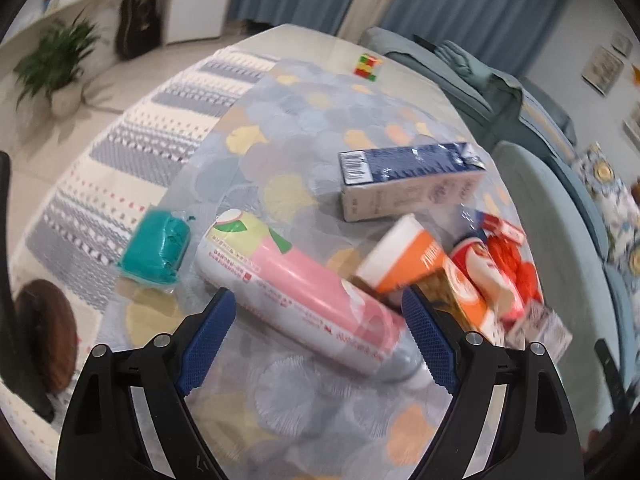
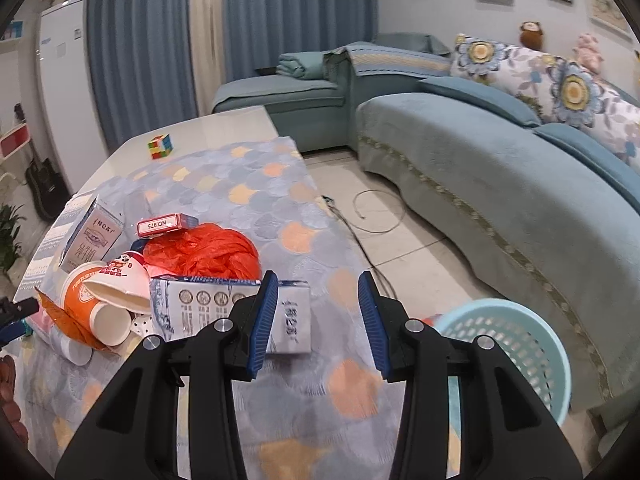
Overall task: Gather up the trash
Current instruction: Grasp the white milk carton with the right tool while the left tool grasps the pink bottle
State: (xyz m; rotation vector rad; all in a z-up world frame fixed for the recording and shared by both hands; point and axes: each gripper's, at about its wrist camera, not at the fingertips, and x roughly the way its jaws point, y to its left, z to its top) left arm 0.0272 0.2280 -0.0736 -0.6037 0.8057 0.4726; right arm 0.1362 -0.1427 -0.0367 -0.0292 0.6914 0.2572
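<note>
Left wrist view: left gripper [image 1: 316, 336] spread wide and holding nothing, its 2 blue pads flanking a pink bottle [image 1: 296, 292] lying on the patterned cloth [image 1: 288, 152], with an orange cup [image 1: 404, 258], a blue-and-white carton [image 1: 408, 180] and a teal pouch [image 1: 158, 250] scattered close by. Right wrist view: right gripper [image 2: 318, 320] also wide and empty, hanging over a flat milk carton [image 2: 236, 308] beside crumpled red plastic [image 2: 208, 252], with the light-blue basket [image 2: 516, 344] down on the floor to the right of the table.

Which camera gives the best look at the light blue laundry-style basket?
The right wrist view: the basket sits low on the floor beside the table's edge, its perforated wall and rim visible, partly cut off by the right gripper. The left wrist view doesn't show it.
</note>
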